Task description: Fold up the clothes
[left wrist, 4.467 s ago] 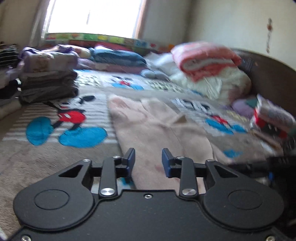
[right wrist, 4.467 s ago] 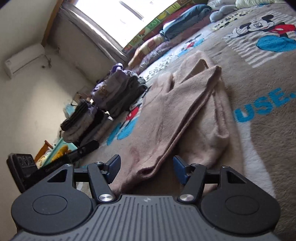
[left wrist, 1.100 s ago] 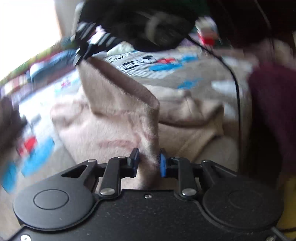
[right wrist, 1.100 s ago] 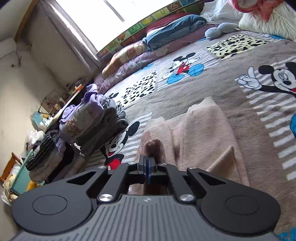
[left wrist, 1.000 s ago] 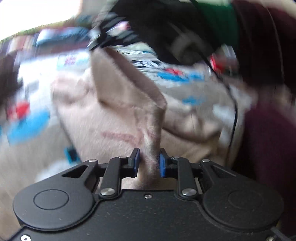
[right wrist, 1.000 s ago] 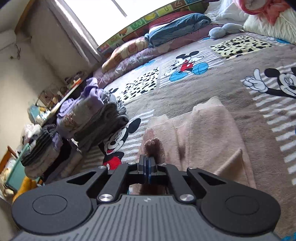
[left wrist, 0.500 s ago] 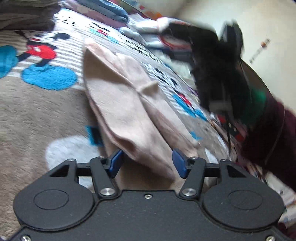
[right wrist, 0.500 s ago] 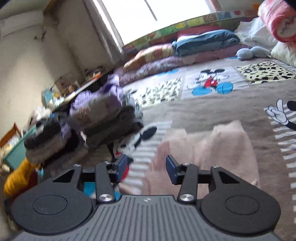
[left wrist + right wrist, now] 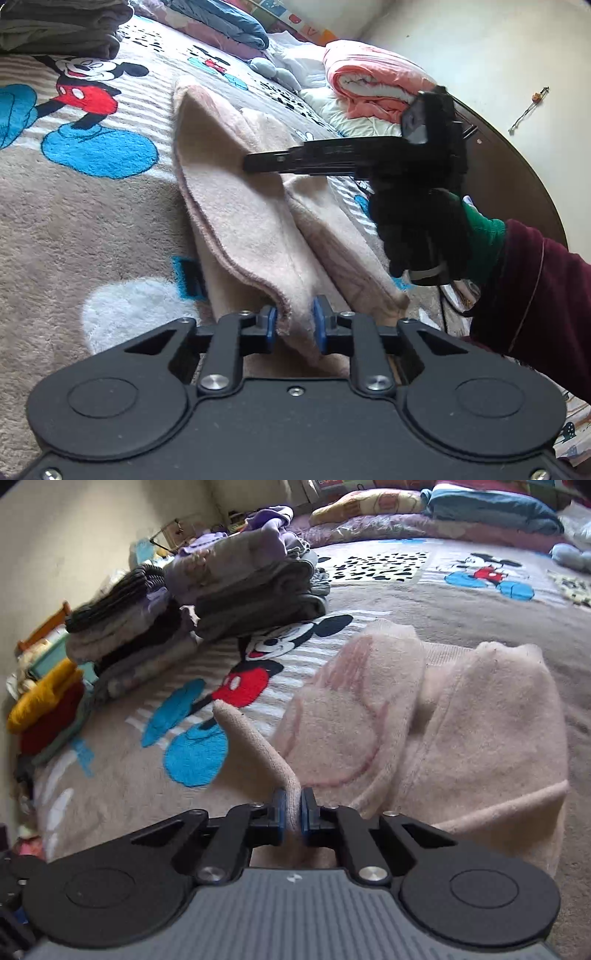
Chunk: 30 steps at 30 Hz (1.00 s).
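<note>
A fuzzy pale pink garment [image 9: 240,206] lies partly folded on the Mickey Mouse blanket [image 9: 92,221]. My left gripper [image 9: 294,325] has the garment's thick near edge between its blue pads, and its jaws are closing and press on the cloth. In the right wrist view the same garment [image 9: 461,716] spreads ahead. My right gripper [image 9: 291,808] pinches a thin fold at its left corner, its jaws closing tight on it. The left wrist view shows the right gripper [image 9: 248,162] edge-on over the far part of the garment, held by a black-gloved hand [image 9: 417,229].
Stacks of folded clothes [image 9: 240,579] stand at the blanket's left side, with yellow and red garments [image 9: 44,701] beyond them. Pillows [image 9: 480,506] line the far edge. A rolled pink-and-white quilt [image 9: 373,85] and a brown headboard [image 9: 524,166] are at the right. A maroon sleeve [image 9: 535,288] comes in from the right.
Half a second ago both grippers stood open over the garment; now each is shut on a fold of it. The right gripper has dropped lower toward the cloth.
</note>
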Motion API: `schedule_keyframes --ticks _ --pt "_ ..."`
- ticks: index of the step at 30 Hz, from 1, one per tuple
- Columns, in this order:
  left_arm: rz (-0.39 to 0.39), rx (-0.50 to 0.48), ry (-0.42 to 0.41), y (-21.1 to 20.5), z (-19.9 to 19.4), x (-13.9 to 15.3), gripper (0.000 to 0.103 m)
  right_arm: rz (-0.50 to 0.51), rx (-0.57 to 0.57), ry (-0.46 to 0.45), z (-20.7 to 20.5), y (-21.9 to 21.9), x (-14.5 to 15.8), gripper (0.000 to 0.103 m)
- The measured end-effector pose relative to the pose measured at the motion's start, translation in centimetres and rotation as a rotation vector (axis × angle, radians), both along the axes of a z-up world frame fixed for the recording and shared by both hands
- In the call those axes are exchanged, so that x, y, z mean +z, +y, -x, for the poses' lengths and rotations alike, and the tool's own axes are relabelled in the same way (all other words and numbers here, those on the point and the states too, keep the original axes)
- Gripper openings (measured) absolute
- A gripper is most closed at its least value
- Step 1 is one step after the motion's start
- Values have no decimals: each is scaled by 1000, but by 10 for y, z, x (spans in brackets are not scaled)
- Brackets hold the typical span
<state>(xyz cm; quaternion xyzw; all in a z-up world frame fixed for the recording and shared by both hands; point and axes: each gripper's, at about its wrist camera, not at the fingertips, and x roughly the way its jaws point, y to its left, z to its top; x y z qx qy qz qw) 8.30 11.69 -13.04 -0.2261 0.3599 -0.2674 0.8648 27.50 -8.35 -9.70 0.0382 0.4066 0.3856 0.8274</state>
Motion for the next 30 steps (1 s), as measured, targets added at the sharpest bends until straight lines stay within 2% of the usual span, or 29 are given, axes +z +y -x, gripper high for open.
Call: schedule_keyframes --ticks 4,7,11,13,17,19,21,23,25,28,30 --pt "38 -24 8 -5 -4 -1 14 -30 -25 32 -1 -26 12 10" --pt "25 -38 30 -11 -7 -4 13 -19 -59 53 -5 -38 14 10" --pt "9 -41 78 -14 -8 -12 12 55 -72 58 -11 -27 4 10" --pt "18 -36 94 -11 -7 -13 11 66 -65 33 -11 -17 2 10" --pt "21 -32 117 -8 -7 -16 11 173 -53 -18 -8 0 -8 12" --pt "26 -29 131 -6 -7 -15 11 182 -70 -23 -8 2 -9 14" --pt "-4 -59 104 -3 -5 -8 12 203 -80 -53 -5 4 -7 17" --pt "-40 -73 52 2 0 3 20 231 -87 -94 0 5 -3 31" --pt "-66 -59 -8 10 6 15 20 241 -107 -136 6 2 2 36" --pt "-67 47 -79 29 8 25 20 203 -156 -220 19 -7 15 36" --pt "-51 89 -123 35 6 30 20 165 -143 -283 34 -9 24 36"
